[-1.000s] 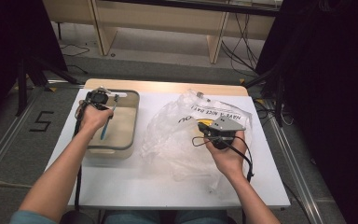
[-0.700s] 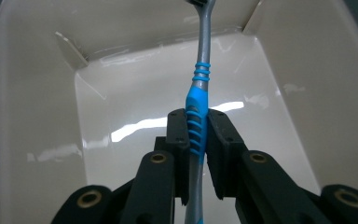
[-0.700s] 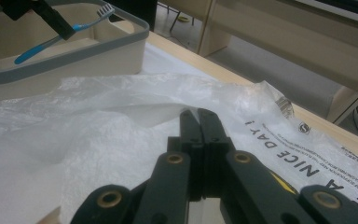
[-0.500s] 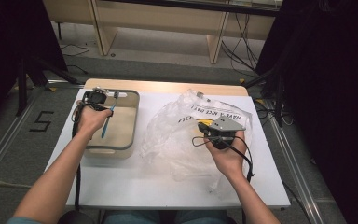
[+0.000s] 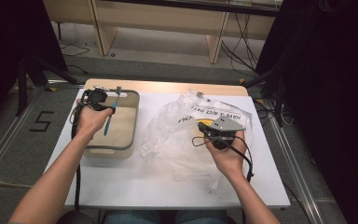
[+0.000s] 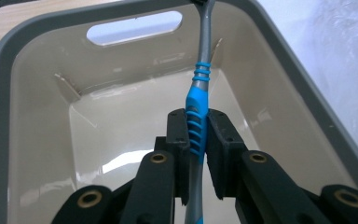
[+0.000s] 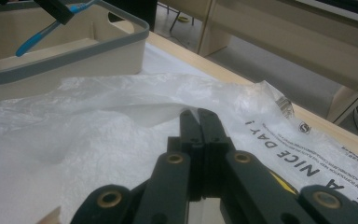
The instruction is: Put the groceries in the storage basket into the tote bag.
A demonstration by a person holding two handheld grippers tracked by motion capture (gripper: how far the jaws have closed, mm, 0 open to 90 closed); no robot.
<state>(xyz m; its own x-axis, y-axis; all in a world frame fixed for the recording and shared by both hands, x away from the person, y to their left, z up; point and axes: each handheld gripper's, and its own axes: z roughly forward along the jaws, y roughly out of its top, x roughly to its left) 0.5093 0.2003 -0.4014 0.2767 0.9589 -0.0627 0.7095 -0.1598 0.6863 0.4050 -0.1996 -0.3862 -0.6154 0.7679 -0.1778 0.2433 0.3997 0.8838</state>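
My left gripper point(image 5: 112, 105) point(image 6: 198, 122) is shut on the ribbed blue grip of a blue and grey toothbrush point(image 5: 108, 119) point(image 6: 201, 88). It holds the brush over the inside of a beige bin with a grey rim point(image 5: 135, 117) point(image 6: 42, 23). The brush head points at the bin's far wall with the handle slot. My right gripper point(image 5: 204, 126) point(image 7: 199, 115) is shut, jaws pressed together, low over a crumpled clear plastic bag point(image 5: 172, 140) point(image 7: 98, 135) with black lettering. The toothbrush point(image 7: 42, 32) also appears far off in the right gripper view.
The bin stands at the table's left, the bag spreads over the middle and right. A wooden strip point(image 5: 168, 87) runs along the white table's far edge. Beyond it are the floor, cables and shelf legs.
My left gripper has lifted the toothbrush slightly above the bin. My right hand has stayed still on the bag.
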